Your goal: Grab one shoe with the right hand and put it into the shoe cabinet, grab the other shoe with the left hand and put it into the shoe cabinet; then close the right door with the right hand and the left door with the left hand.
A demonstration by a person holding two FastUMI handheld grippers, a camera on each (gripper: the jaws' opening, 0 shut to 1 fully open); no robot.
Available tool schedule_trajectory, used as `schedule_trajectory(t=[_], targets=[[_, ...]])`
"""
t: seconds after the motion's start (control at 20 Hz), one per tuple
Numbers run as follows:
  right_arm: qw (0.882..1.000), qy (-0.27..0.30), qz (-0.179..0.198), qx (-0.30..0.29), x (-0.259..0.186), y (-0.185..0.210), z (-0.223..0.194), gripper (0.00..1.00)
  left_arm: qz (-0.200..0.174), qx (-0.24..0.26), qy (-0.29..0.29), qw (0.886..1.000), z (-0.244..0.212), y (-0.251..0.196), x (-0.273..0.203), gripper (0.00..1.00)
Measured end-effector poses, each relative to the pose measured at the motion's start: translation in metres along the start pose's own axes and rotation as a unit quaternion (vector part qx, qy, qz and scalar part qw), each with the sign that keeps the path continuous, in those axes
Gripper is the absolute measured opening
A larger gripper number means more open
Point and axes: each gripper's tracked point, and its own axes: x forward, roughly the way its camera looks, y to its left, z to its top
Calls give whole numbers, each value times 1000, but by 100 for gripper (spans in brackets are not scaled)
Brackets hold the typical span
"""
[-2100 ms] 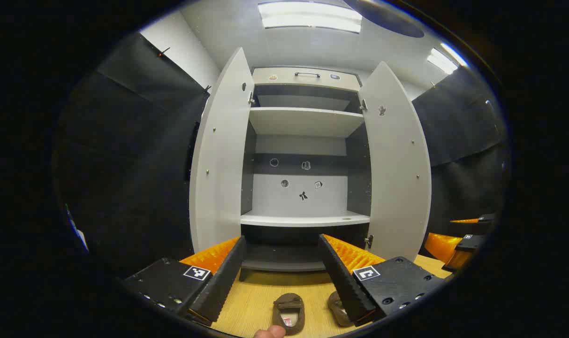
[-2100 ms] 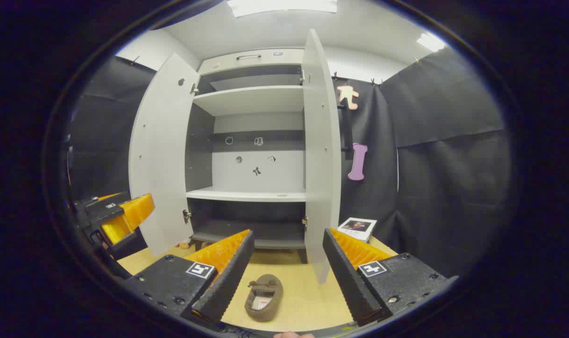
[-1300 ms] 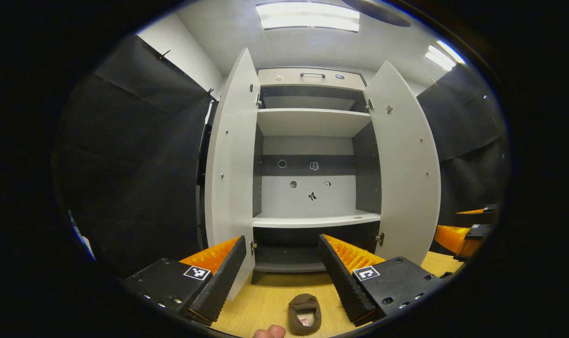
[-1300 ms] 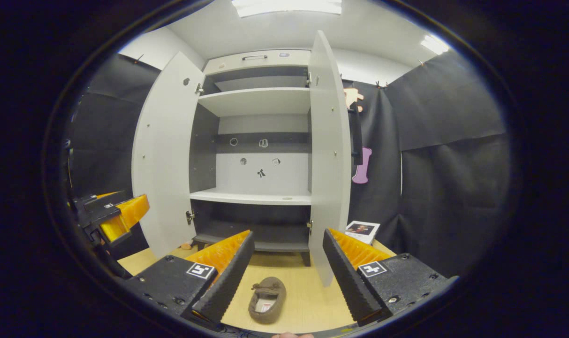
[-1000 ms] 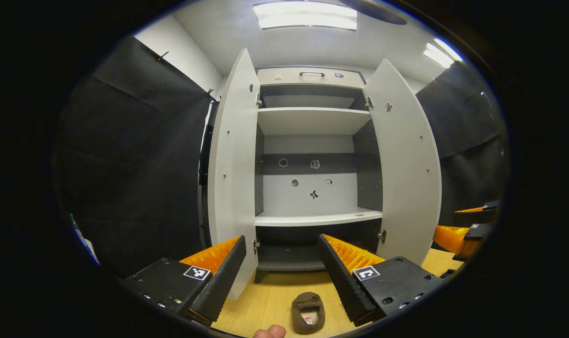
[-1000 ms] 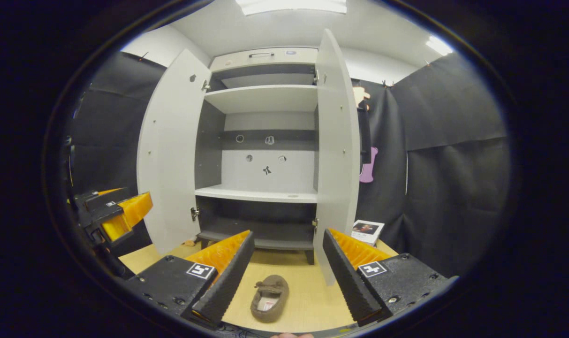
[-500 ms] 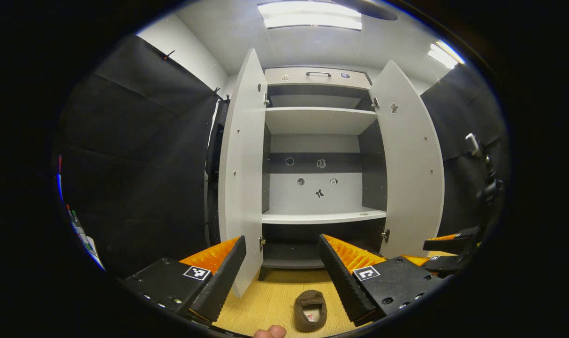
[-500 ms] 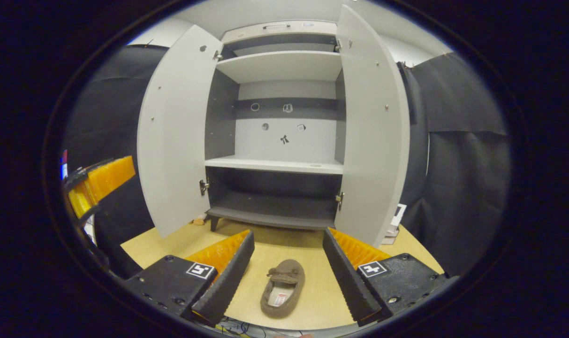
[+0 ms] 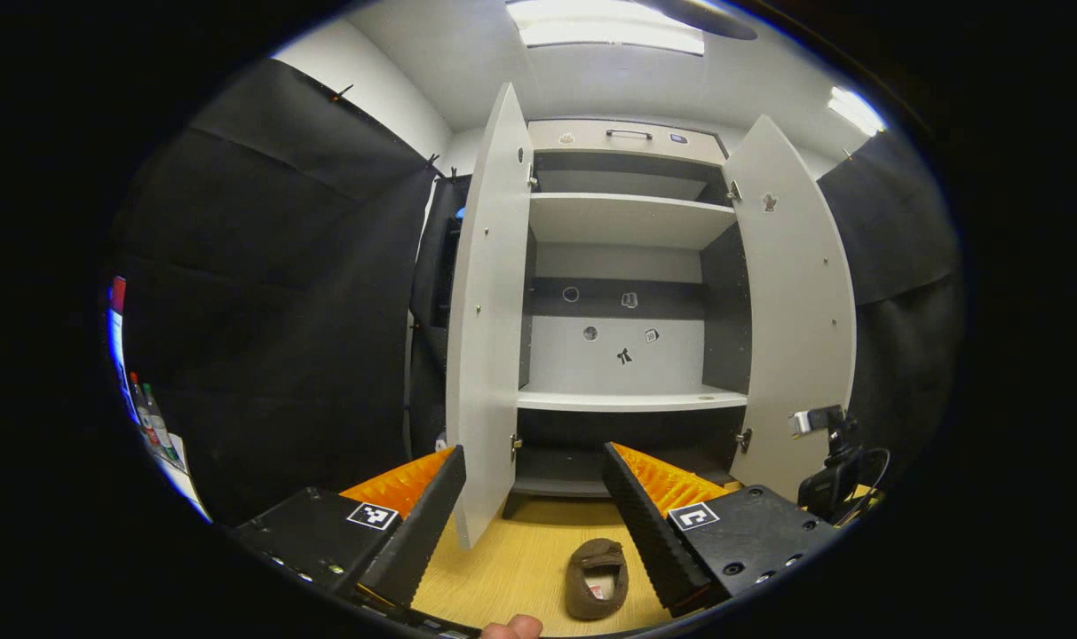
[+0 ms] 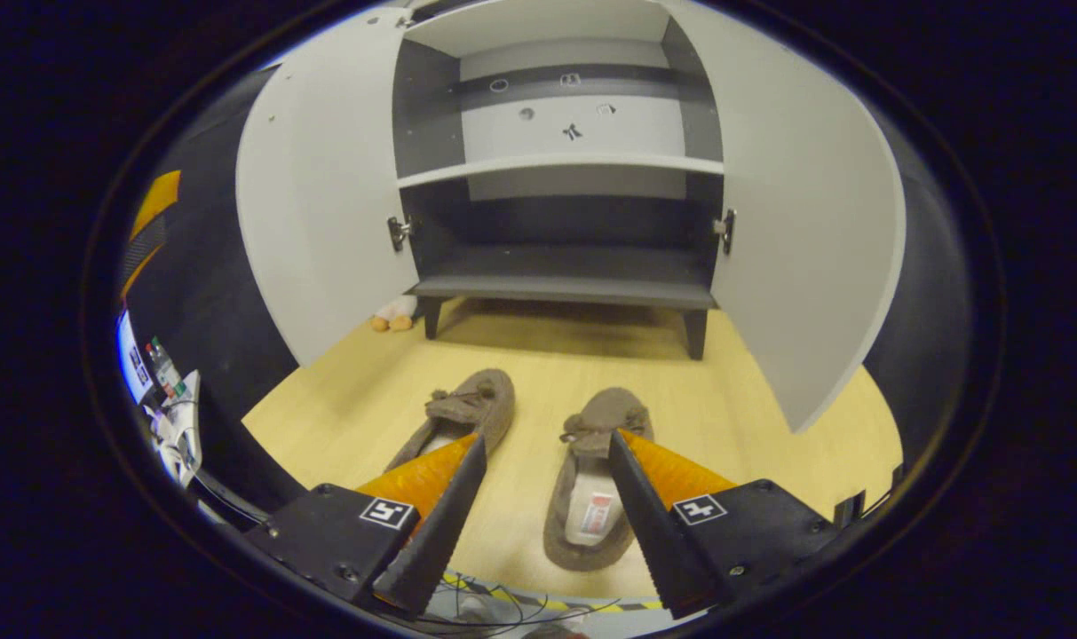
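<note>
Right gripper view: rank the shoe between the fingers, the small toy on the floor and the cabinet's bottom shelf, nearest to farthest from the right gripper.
1. Shoe, between the open right gripper's fingers.
2. Small toy, on the floor, left, beside the cabinet leg.
3. Bottom shelf, straight ahead, inside the cabinet.

Shoe cabinet point(image 10: 556, 275): pale grey doors point(image 10: 320, 186) and shelves, dark grey interior sides and base, light back panel crossed by a dark band. Two slippers point(image 10: 596, 479), both brown and fuzzy, white insole label with a red mark. Floor point(image 10: 751, 444): light wood grain. Booth wall point(image 9: 281, 293): black cloth.
</note>
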Motion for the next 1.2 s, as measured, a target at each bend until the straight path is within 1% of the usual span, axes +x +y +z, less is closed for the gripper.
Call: schedule_trajectory(t=[0.05,0.1,0.15,0.2,0.35,0.4,0.45,0.5,0.55,0.65,0.7,0.8,0.85,0.9,0.95,1.1,1.15,1.2], targets=[[1000,13,3,4,7,-1,-7,88,3,2,1,1000,-1,3,0,95],[1000,27,6,6,13,-1,-14,79,5,2,2,1000,-1,4,-1,95],[999,42,3,1,21,-4,-21,72,5,0,1,1000,0,4,-1,95],[998,54,-2,-7,30,-8,-28,62,4,-2,1,1000,-1,4,0,95],[996,84,-28,-33,54,-21,-44,60,1,-6,4,1000,-2,2,1,95],[994,90,-36,-40,60,-24,-48,54,0,-6,4,1000,-2,1,0,95],[994,95,-41,-43,67,-27,-50,54,-1,-5,4,1000,-2,1,-1,95],[993,97,-44,-46,74,-27,-52,58,0,-3,5,1000,-2,1,0,95],[993,95,-49,-48,78,-27,-52,54,1,0,6,1000,-2,1,-1,95],[993,90,-57,-51,88,-26,-51,54,2,0,6,1000,-3,1,-3,95],[993,86,-63,-55,91,-27,-50,47,1,-1,6,1000,-1,0,-3,95],[992,79,-75,-62,99,-30,-48,42,-1,-1,11,1000,-5,-2,-2,95],[992,75,-76,-66,102,-32,-48,39,-1,0,13,1000,-5,-3,-3,95],[992,70,-76,-74,103,-34,-51,33,-3,0,16,1000,-6,-5,-3,95],[992,56,-75,-79,105,-34,-50,31,-5,-2,17,1000,-6,-7,-4,95],[992,40,-80,-92,104,-38,-51,28,-7,-4,11,1000,-3,-11,-7,95],[992,36,-80,-88,104,-40,-50,20,-10,-4,11,1000,-3,-13,-9,95],[993,36,-73,-83,102,-39,-50,17,-13,-4,13,1000,-3,-15,-9,95]])
